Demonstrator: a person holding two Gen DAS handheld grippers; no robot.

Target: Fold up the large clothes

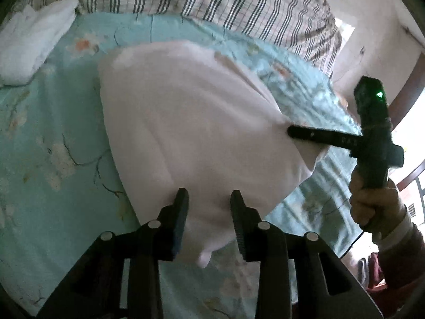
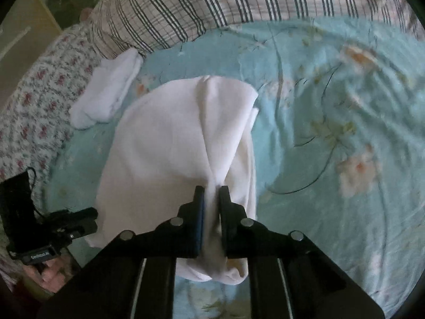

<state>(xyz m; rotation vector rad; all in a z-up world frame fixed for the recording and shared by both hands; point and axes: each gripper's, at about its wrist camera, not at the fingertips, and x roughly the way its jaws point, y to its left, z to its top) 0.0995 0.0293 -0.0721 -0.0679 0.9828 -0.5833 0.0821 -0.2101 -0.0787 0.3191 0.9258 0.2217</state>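
The bed (image 2: 332, 85), spread with a pale blue floral sheet, carries everything here, with a plaid quilt (image 2: 212, 2) bunched along its far side and a flowered cover (image 2: 39, 101) along the edge seen at left of the right wrist view. On the sheet lies the white garment (image 2: 164, 143), already doubled into a long bundle whose long axis runs away from the right gripper (image 2: 211, 188) toward the plaid quilt; its near end is lifted, its far end rests on the bed. A smaller folded white piece (image 2: 106, 93) sits apart from it, close to the quilt. The right gripper has its fingers pressed together on a gathered ridge of the cloth at the near end, the fabric pinched upright between them. The left gripper (image 1: 209, 194) meets the same garment at the neighbouring near edge, and its fingers stand apart with cloth bulging between them, not visibly clamped. So both tools sit at the near end, the right one being the only one with a firm hold, and any further fold would likely carry this end forward along the long axis. The left wrist view shows the right tool from the side, its fingers (image 1: 313, 134) biting the cloth's corner, and the hand (image 1: 372, 207) holding it; the right wrist view alone shows the garment's full length and its far end.
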